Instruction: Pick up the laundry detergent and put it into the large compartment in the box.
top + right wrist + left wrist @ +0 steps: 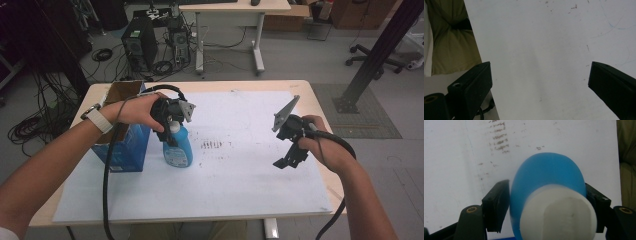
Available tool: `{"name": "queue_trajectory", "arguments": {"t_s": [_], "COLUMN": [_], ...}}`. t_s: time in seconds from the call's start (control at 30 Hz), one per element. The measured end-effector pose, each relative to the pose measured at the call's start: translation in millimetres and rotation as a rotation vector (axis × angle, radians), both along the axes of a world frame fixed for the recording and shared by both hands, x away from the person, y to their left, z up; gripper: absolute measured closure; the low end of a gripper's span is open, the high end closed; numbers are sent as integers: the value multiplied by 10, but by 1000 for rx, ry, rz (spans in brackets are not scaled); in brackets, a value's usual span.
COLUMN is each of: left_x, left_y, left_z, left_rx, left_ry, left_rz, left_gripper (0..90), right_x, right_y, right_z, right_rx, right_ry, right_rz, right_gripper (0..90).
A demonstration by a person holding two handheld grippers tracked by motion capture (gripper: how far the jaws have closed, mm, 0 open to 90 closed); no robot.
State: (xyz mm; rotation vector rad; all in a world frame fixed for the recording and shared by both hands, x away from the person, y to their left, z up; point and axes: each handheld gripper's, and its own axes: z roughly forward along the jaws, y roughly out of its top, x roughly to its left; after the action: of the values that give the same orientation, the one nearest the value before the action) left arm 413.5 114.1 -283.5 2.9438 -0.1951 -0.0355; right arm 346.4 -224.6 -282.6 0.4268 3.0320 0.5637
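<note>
blue bottle (549, 175) | upright between left gripper (547, 202) fingers (496, 205)

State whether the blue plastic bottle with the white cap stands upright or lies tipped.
Upright: the blue plastic bottle stands base-down on the white mat, cap uppermost between the left gripper jaws.

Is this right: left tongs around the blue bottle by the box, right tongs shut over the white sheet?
Not quite: the right tongs are open, not shut. The right gripper view shows their two jaws wide apart with bare white sheet between them. The rest holds: the left tongs sit around the blue bottle, which stands beside the blue box.
</note>
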Motion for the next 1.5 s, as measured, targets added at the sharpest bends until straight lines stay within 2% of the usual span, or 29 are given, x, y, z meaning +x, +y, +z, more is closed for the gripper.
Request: {"name": "queue_trajectory", "arguments": {"t_s": [0.13,0.87,1.33,1.5], "left_x": [-8,-34,-53,-64], "left_y": [4,-3,-11,-13], "left_z": [7,12,23,52], "left_rx": [-3,6,17,7], "left_ry": [1,-19,-25,-31], "left_rz": [-1,-20,-9,-3], "left_gripper": [366,373,374,375], "right_x": [0,-1,-11,-20], "right_y": [7,19,-4,-8], "right_z": [4,1,1,9], "right_rx": [0,-1,2,3], "right_ry": [-1,0,-3,-4], "right_rz": [2,4,2,2], "right_gripper": [55,55,55,54]}}
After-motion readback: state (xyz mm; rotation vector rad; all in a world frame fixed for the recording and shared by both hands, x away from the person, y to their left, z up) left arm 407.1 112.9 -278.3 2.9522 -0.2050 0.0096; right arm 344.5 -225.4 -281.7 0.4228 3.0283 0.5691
